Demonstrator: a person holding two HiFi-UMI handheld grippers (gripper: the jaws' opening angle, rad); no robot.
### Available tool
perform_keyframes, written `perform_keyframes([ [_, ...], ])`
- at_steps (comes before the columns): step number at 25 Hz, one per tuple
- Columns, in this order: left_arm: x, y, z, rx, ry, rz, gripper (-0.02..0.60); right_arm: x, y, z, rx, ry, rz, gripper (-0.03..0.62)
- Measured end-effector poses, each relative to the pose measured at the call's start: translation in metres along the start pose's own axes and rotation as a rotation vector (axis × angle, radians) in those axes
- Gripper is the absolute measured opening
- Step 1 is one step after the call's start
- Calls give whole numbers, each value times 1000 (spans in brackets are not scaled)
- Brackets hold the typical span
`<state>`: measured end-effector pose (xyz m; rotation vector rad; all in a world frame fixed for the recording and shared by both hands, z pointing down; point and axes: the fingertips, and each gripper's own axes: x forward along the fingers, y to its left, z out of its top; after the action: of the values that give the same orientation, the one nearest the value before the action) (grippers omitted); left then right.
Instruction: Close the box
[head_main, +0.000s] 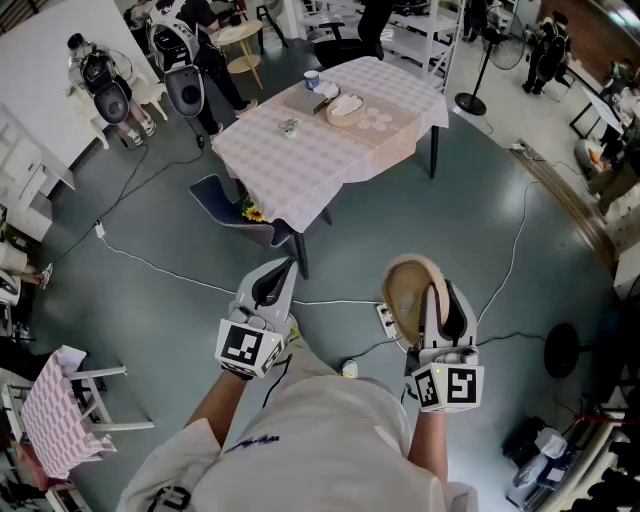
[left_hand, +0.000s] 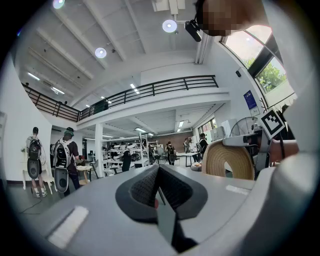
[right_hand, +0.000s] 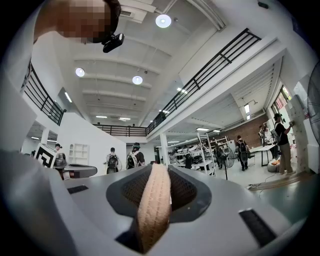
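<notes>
The right tool is clamping a round woven piece by its rim — the left tool is sitting clenched, empty, above the floor.

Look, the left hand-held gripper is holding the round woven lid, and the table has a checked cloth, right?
Wrong side. The right hand-held gripper holds the round woven lid, as the right gripper view shows; the left hand-held gripper is shut with nothing in it. The table does have a checked cloth.
</notes>
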<state>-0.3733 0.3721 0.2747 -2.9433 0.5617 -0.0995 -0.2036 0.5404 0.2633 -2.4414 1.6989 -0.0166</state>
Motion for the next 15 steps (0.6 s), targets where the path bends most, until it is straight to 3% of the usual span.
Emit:
perform_keyframes([
  [7,-8,12,-3,-38,7,33,0,9,13,-5,-5,18,28,98],
  [15,-10,7,-7,-30,16,34,0,7,13,-8,7,29,25,98],
])
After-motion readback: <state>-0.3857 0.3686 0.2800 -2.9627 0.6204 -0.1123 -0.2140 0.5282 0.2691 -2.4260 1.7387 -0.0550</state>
